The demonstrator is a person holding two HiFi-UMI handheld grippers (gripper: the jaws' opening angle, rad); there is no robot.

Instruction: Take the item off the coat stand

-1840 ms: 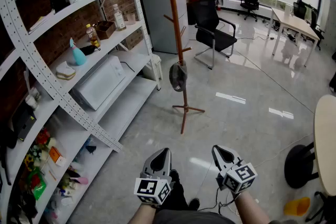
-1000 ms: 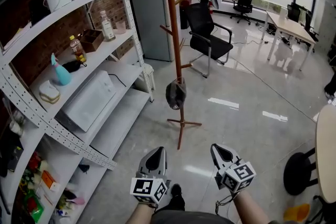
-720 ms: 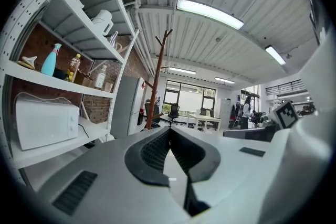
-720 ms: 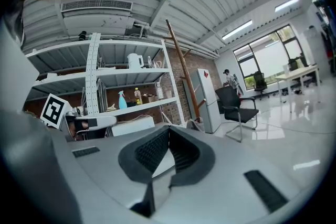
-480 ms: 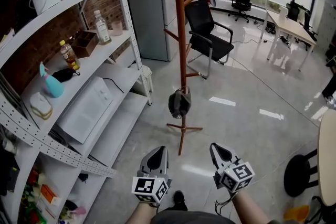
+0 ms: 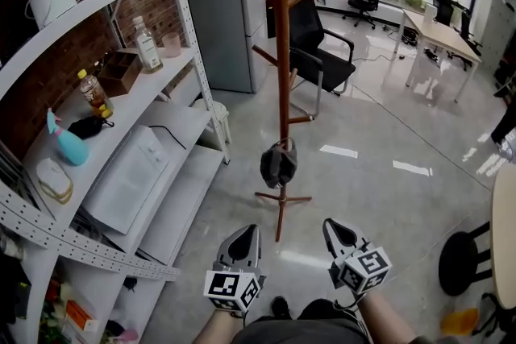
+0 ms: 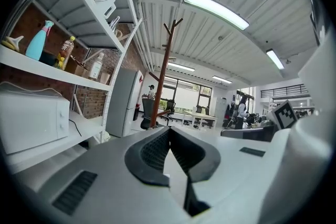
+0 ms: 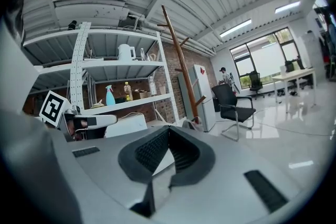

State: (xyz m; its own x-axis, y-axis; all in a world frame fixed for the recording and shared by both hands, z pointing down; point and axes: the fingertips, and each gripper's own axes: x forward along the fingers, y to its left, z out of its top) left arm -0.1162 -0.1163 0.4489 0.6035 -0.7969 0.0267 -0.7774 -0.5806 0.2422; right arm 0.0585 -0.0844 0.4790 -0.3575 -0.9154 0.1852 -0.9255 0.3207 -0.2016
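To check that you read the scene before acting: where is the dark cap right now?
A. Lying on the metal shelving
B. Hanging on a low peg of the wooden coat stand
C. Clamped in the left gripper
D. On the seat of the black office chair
B: the dark cap hangs from a low peg of the wooden coat stand, while the left gripper and right gripper are both shut with nothing between their jaws.
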